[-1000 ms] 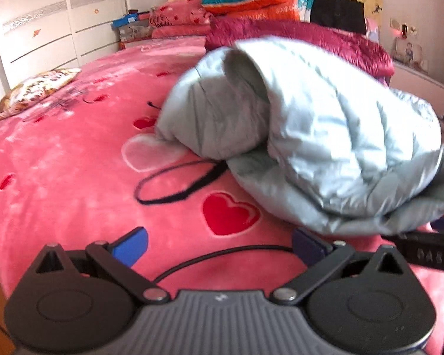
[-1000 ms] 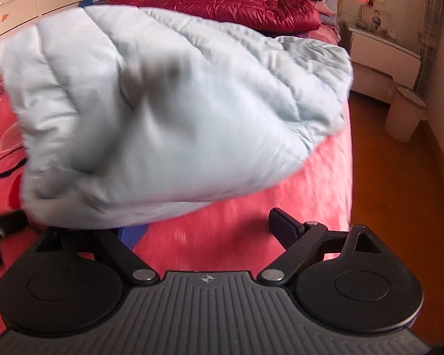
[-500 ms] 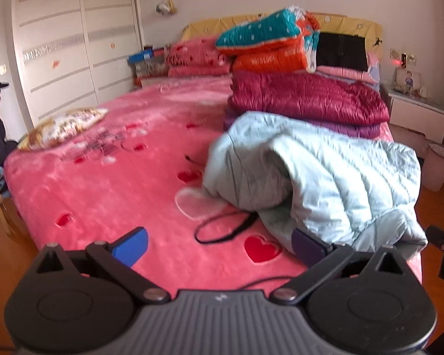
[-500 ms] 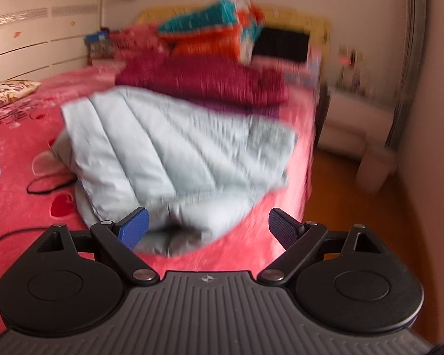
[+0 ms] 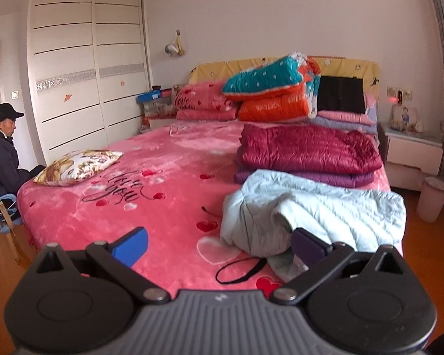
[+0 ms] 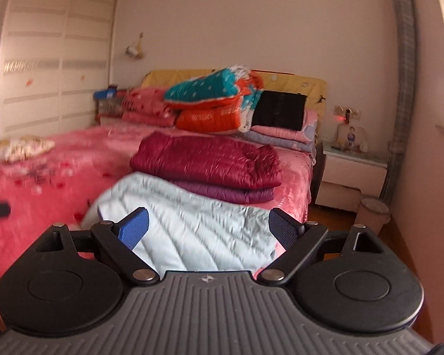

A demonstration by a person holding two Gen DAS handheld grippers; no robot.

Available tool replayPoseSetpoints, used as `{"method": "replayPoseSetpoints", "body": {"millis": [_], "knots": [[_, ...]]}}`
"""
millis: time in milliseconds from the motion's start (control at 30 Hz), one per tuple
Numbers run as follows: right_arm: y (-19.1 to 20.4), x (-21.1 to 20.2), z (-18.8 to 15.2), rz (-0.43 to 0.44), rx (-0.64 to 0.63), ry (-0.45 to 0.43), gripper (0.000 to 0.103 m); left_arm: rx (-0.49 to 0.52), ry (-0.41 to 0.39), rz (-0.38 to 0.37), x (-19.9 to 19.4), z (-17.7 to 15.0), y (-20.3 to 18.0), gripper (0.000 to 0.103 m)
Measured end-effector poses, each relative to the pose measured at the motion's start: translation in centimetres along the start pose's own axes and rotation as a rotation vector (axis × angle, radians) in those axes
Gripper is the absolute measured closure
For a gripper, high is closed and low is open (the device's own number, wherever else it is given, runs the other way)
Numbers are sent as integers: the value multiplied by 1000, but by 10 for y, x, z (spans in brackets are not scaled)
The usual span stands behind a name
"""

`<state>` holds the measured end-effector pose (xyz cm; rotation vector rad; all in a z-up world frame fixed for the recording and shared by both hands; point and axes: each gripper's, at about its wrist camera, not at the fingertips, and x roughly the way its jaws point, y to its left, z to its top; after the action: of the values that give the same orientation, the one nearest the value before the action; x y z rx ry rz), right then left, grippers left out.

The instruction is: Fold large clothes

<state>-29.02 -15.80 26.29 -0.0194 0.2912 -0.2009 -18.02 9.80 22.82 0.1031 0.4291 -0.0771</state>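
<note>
A pale blue padded jacket [image 5: 319, 213] lies folded in a bundle at the near right corner of the pink bed [image 5: 151, 195]; it also shows in the right wrist view [image 6: 192, 224]. My left gripper [image 5: 219, 244] is open and empty, held back from the bed's foot. My right gripper [image 6: 207, 227] is open and empty, above and short of the jacket. A black cord loop [image 5: 239, 269] lies on the bed beside the jacket.
A folded maroon jacket [image 5: 307, 151] on a purple one lies behind the blue jacket. Quilts [image 5: 269, 88] are stacked at the headboard. A patterned pillow [image 5: 77, 167] lies left. A person [image 5: 3, 153] sits left. A nightstand [image 5: 411, 153] and bin [image 5: 432, 198] stand right.
Both grippers have pulled back and up from the blue jacket, which now lies let go on the bed. More of the room is in view.
</note>
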Motion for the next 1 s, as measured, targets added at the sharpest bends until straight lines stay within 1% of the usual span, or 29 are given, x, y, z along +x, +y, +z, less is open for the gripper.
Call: {"method": "replayPoseSetpoints", "body": {"millis": [133,233,300,533,700,800,1000], "knots": [[-32,-23,36,-38,100,-47,0,-4,-28,-14,-11,3,1,0],[-52,-46,55,-85,134,-86,0,-10,-40,-31,-16,6,1,0],[-64,-61,65,-98,154,-112,0,-12,-44,-41,-19,7,1,0],[-85,-101,69,-136,196,-186,0,-5,-73,-63,-29,15,-8,0],[-94,-120,75,-135,204,-221,0,11,-95,-69,-35,23,-16,0],[-92,-126,75,-132,192,-240,0,17,-115,-72,-39,30,-21,0],[-87,-124,79,-145,173,-277,0,29,-150,-85,-45,42,-37,0]]}}
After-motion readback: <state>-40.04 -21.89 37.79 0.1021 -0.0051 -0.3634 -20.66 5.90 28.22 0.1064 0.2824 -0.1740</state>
